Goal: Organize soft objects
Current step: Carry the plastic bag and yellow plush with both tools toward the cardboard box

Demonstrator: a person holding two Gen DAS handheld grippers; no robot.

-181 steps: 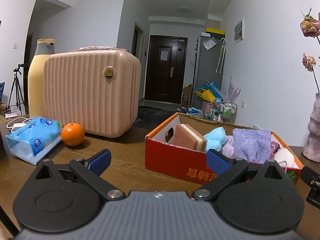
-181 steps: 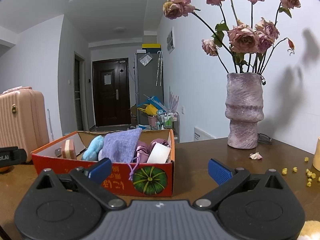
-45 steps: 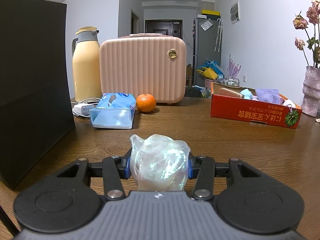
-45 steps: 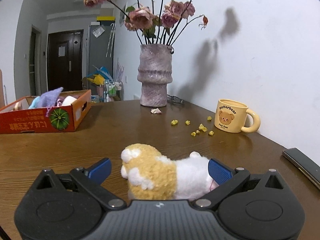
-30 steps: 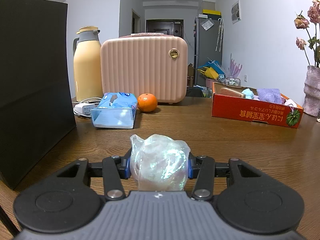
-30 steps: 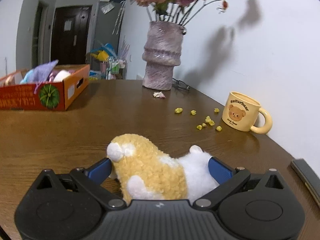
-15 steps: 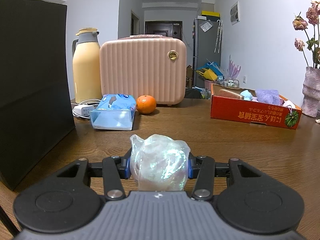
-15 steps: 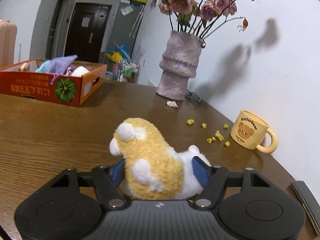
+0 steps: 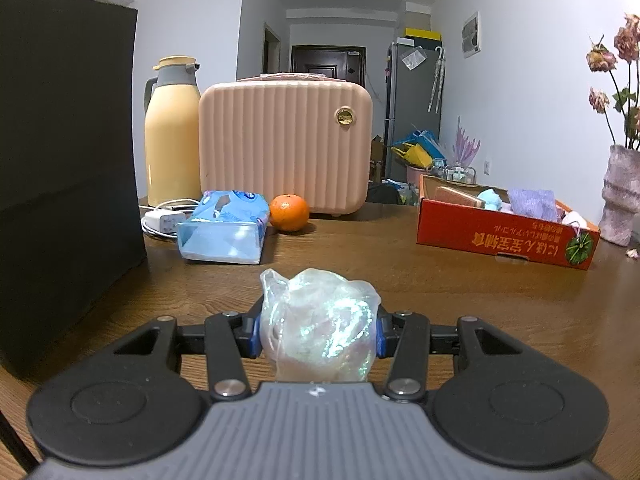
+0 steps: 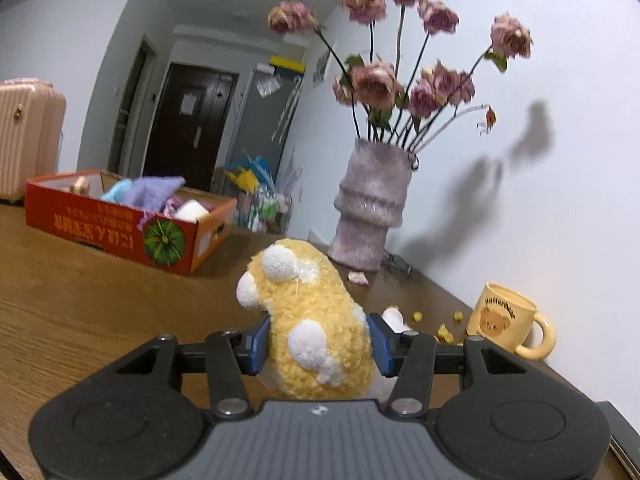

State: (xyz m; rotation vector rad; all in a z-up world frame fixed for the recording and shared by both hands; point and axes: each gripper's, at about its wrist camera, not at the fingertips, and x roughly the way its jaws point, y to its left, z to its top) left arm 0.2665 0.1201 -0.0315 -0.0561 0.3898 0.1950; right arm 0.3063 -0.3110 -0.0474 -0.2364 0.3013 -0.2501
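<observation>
Box to the upper right of the left tool, upper left of the right tool.

Left tool (image 9: 319, 338) is clamped on an iridescent plastic-wrapped bundle (image 9: 319, 330); right tool (image 10: 318, 344) has its jaws closing, pads pressing a yellow-and-white plush toy (image 10: 312, 320) whose long axis runs up and away. The red cardboard box (image 10: 120, 232) on the desk (image 10: 80, 304) looks nearer the right tool. The plush's rear and the bundle's contents are hidden; the box's inside is partly cut off.
</observation>
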